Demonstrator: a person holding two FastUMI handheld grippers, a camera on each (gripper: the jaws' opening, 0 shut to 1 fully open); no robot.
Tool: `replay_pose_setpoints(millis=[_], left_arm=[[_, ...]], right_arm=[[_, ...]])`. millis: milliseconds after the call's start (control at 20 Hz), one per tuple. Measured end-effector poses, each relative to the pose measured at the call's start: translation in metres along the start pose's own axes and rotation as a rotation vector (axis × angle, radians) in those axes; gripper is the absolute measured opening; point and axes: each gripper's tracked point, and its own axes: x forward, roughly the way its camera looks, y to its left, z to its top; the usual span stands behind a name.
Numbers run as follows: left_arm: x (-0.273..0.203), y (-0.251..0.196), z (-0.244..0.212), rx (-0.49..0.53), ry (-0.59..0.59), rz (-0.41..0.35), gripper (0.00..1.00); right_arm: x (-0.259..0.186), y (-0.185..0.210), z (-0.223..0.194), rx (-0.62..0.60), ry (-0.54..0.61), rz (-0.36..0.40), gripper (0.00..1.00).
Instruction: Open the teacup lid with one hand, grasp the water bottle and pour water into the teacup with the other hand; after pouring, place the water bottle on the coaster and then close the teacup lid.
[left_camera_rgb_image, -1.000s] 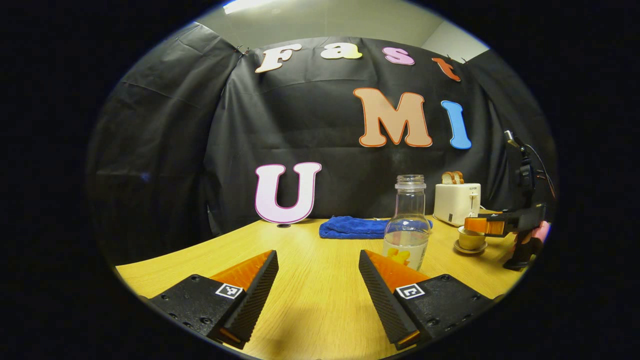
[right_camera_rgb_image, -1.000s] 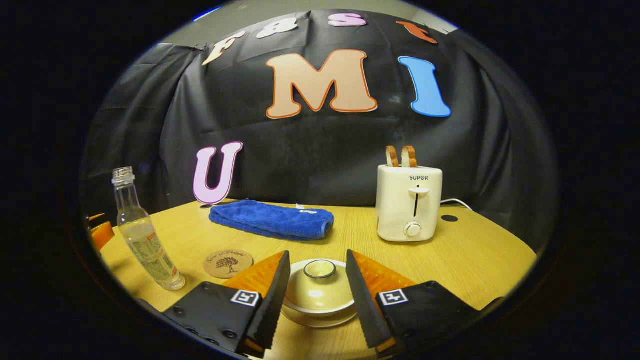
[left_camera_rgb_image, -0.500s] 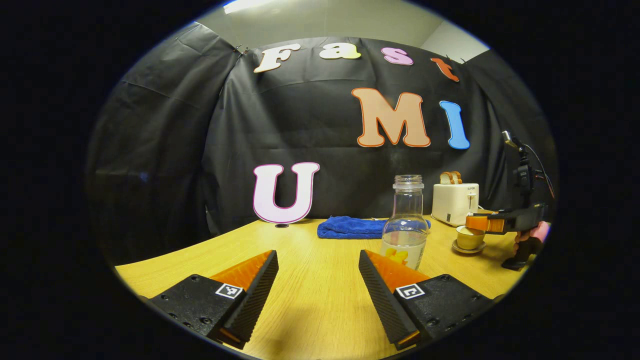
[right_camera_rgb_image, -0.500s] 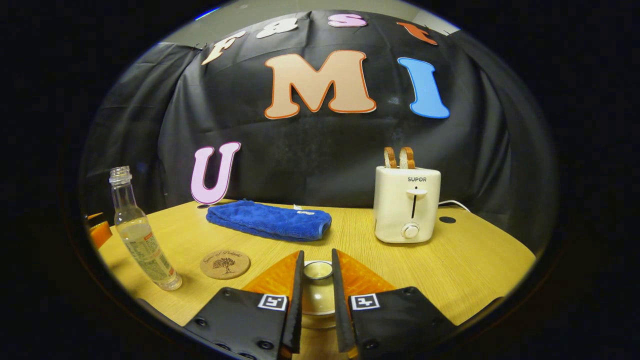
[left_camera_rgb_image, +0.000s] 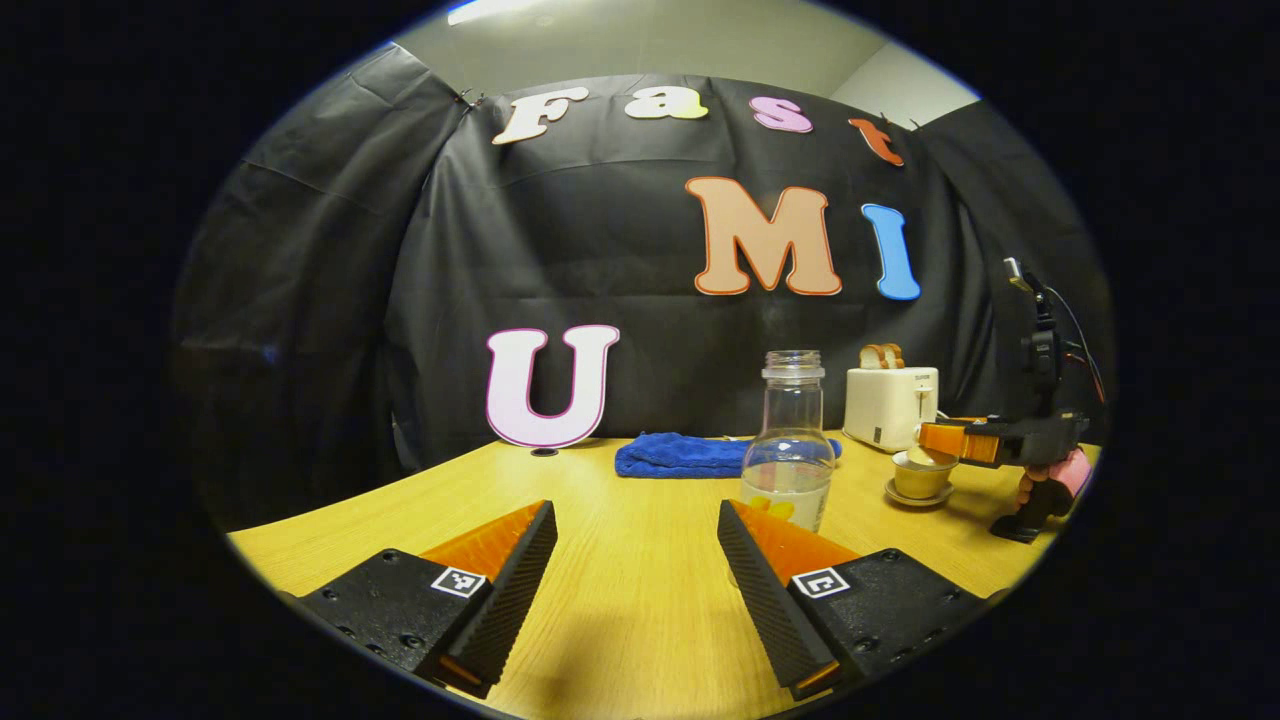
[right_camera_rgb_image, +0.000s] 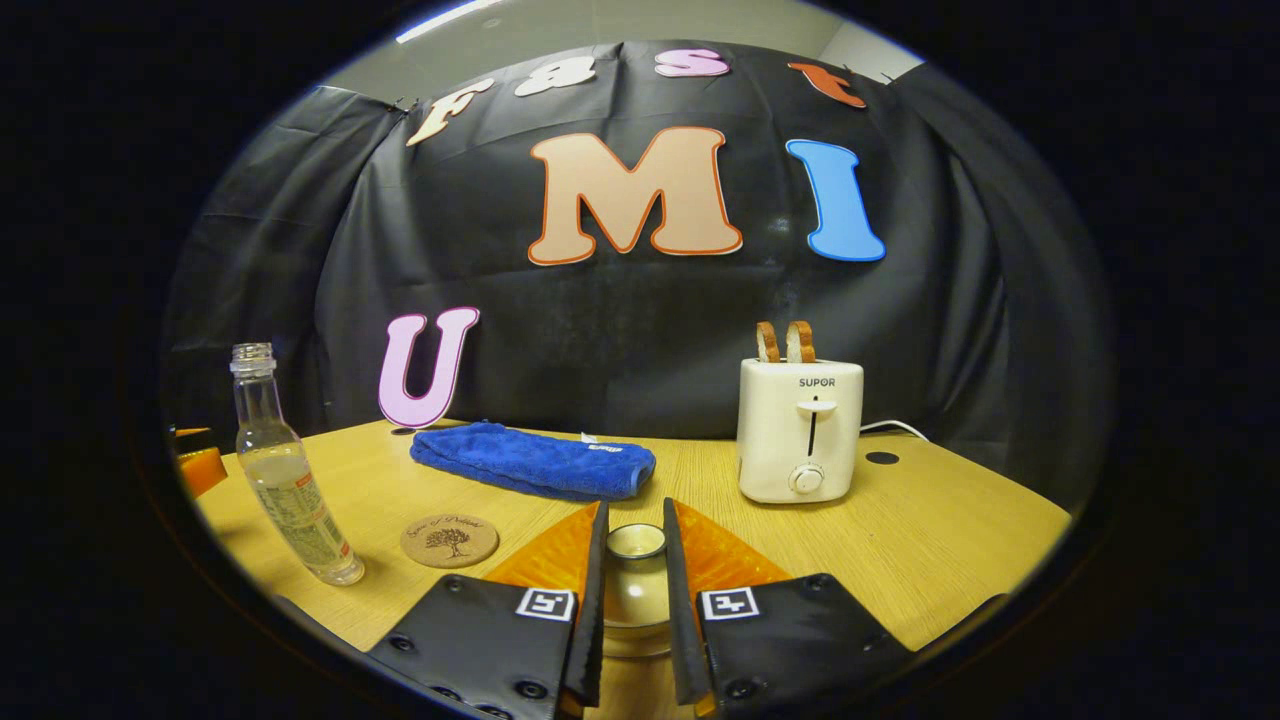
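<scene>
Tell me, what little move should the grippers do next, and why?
Probably the left gripper should ease forward toward the water bottle. Its fingers are open with nothing between them, and the bottle stands uncapped a bit ahead and to one side. The right gripper is shut on the teacup lid, which looks raised and tilted above the teacup, so pouring seems next.

Blue towel (right_camera_rgb_image: 533, 461), cream toaster (right_camera_rgb_image: 799, 432), tree-printed cork coaster (right_camera_rgb_image: 449, 540), yellow wood-grain table (right_camera_rgb_image: 960, 540).

Right gripper (right_camera_rgb_image: 634, 600) fingers clamped on lid (right_camera_rgb_image: 636, 541)
</scene>
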Motion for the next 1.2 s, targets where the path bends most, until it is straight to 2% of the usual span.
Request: replay_pose_setpoints(millis=[200,500,750,1000,1200], left_arm=[[0.0,-0.008,0.001,-0.002,-0.001,-0.04,0.95],[-0.003,-0.037,0.002,-0.004,-0.003,-0.177,0.95],[-0.001,-0.057,0.001,-0.009,0.002,-0.245,0.94],[0.012,-0.076,0.001,-0.007,0.007,-0.282,0.95],[0.03,-0.083,-0.002,-0.01,0.026,-0.282,0.95]], right_arm=[[-0.014,-0.004,0.005,0.003,-0.036,-0.01,0.32],[-0.049,-0.018,0.008,0.005,-0.066,-0.047,0.33],[-0.076,-0.029,0.008,0.005,-0.069,-0.073,0.31],[-0.093,-0.039,0.008,0.006,-0.072,-0.09,0.31],[-0.103,-0.046,0.007,0.006,-0.073,-0.095,0.31]])
